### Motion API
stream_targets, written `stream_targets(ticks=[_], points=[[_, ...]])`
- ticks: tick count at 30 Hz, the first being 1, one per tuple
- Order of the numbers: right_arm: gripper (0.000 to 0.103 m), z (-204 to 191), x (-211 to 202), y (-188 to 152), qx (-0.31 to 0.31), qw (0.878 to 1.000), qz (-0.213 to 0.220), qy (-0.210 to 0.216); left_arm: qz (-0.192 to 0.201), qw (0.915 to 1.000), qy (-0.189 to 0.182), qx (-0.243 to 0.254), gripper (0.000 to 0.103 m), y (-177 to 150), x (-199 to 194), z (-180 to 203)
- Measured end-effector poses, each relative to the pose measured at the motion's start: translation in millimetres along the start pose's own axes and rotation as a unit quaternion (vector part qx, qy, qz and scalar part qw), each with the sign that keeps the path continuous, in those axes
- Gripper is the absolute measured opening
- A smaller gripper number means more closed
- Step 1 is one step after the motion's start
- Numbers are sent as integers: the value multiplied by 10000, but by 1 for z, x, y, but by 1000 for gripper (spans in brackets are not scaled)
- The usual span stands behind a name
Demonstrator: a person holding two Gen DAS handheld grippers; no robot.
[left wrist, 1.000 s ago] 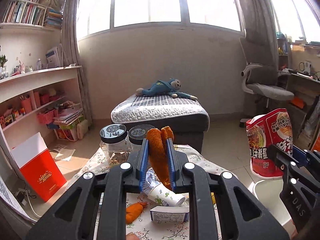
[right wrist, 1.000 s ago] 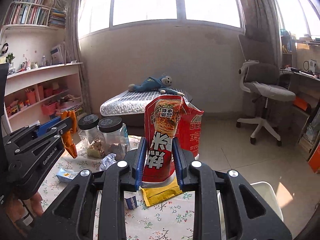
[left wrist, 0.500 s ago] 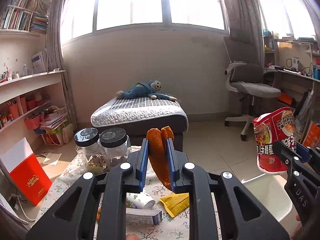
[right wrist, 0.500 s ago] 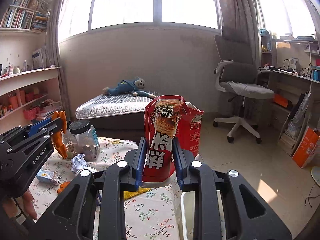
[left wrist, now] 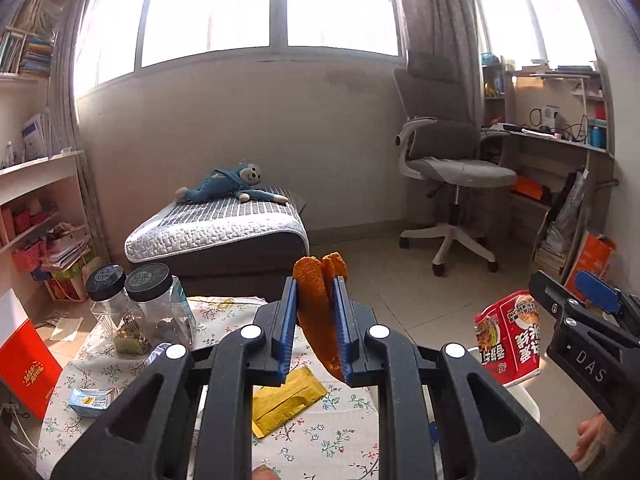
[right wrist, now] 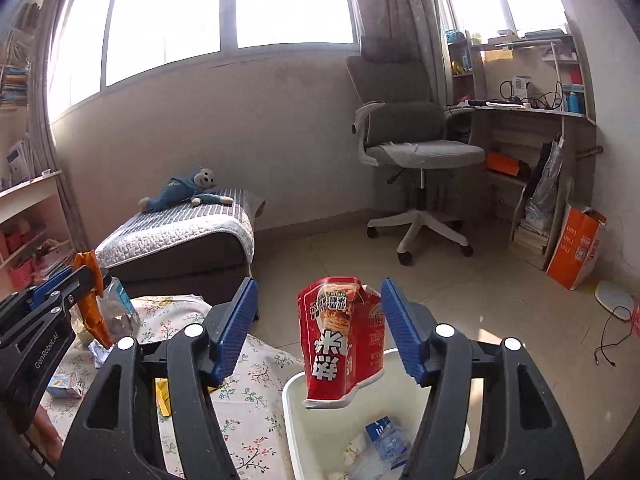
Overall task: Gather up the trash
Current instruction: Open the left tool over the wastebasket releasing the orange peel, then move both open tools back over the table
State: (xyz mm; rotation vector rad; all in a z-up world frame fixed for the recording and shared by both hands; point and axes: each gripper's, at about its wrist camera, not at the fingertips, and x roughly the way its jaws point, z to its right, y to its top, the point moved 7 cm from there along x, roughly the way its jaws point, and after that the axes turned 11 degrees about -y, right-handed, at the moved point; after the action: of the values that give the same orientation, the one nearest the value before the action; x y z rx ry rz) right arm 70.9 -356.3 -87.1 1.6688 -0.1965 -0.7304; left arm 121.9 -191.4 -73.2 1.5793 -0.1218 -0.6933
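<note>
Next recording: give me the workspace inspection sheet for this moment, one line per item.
Surface: floral tablecloth.
Job's things: red noodle bag over white bin; orange wrapper.
Clutter: yellow sachet, two jars, small carton.
Grippers: left gripper shut on orange wrapper; right gripper has just been opening, pads clear of bag.
Cables: black lead on floor.
Surroundings: bed, office chair.
</note>
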Motion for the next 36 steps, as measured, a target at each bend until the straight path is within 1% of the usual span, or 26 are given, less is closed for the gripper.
stream_targets(ticks=[1,3,5,11,17,19,20,21,23,26,27,28,32,36], points=[[71,8,0,2,65,10000,18,-73,-14,10000,-80,-9,19,1,2,8],[74,23,0,5,182,9995,64,-235,-48,9998,-217,-11,19,2,8,22],[82,38,1,5,282,9987,113,-417,-75,9994,-341,15,19,2,13,38],[96,79,4,3,427,9937,180,-1017,-161,9975,-685,104,19,0,24,79],[96,115,9,-3,625,9889,43,-1348,-324,9944,-1003,68,21,-2,40,111],[96,124,10,-4,699,9873,15,-1426,-389,9925,-1160,59,21,-2,47,122],[96,128,10,-4,737,9867,9,-1451,-453,9915,-1215,69,23,-3,51,127],[96,130,10,-4,766,9862,5,-1469,-496,9909,-1245,71,27,-2,54,131],[96,132,9,-5,787,9854,-1,-1513,-496,9911,-1237,60,59,0,57,135],[96,131,8,-5,752,9847,16,-1571,-305,9935,-1099,64,72,7,50,134],[96,129,8,-5,732,9848,23,-1573,-230,9948,-989,117,76,9,47,132],[96,128,8,-5,717,9848,34,-1580,-141,9961,-858,180,81,10,43,130],[96,114,6,-5,652,9859,78,-1536,145,9980,-492,360,87,12,30,118],[96,96,2,-5,410,9865,217,-1571,327,9988,-182,300,88,12,17,94]])
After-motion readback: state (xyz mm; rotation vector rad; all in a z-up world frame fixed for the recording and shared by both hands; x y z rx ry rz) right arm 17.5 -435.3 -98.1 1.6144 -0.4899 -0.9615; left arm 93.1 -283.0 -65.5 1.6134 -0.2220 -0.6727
